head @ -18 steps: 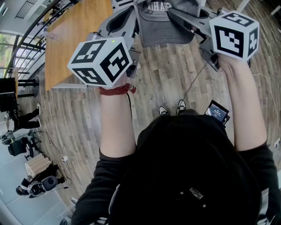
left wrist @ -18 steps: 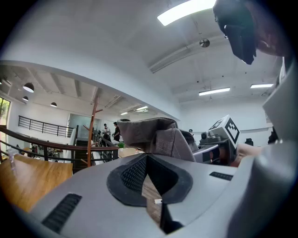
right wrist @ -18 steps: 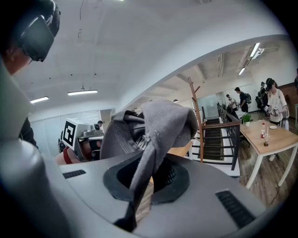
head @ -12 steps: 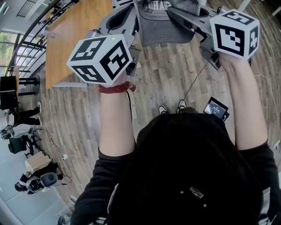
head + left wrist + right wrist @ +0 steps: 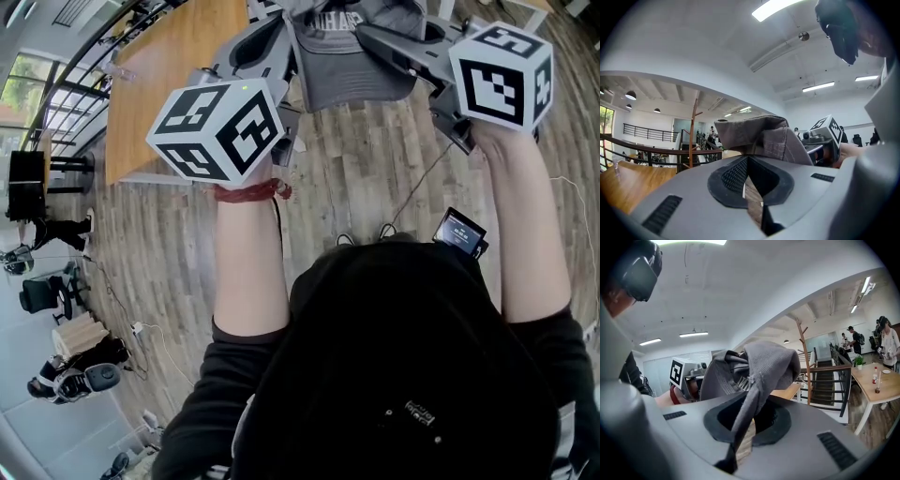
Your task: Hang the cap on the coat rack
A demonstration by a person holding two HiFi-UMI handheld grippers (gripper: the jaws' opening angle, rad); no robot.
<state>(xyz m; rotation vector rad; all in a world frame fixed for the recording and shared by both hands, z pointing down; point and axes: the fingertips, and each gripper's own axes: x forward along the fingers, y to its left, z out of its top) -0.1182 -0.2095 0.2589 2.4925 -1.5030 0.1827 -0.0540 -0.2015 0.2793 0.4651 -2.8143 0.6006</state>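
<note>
A: Two grippers, state?
B: Both shut: left gripper [image 5: 750, 158] on cap [image 5: 765, 137] rim, right gripper [image 5: 749, 414] on a fold of its cloth.
A: Cap location?
B: Held up between both, over wood floor [image 5: 356, 178]; well apart from coat rack [image 5: 804, 357] ahead.

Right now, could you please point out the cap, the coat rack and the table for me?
cap [image 5: 352, 73], head view, grey fabric below the lettering.
coat rack [image 5: 806, 363], right gripper view, its wooden pole.
table [image 5: 159, 66], head view, bare wooden top.
</note>
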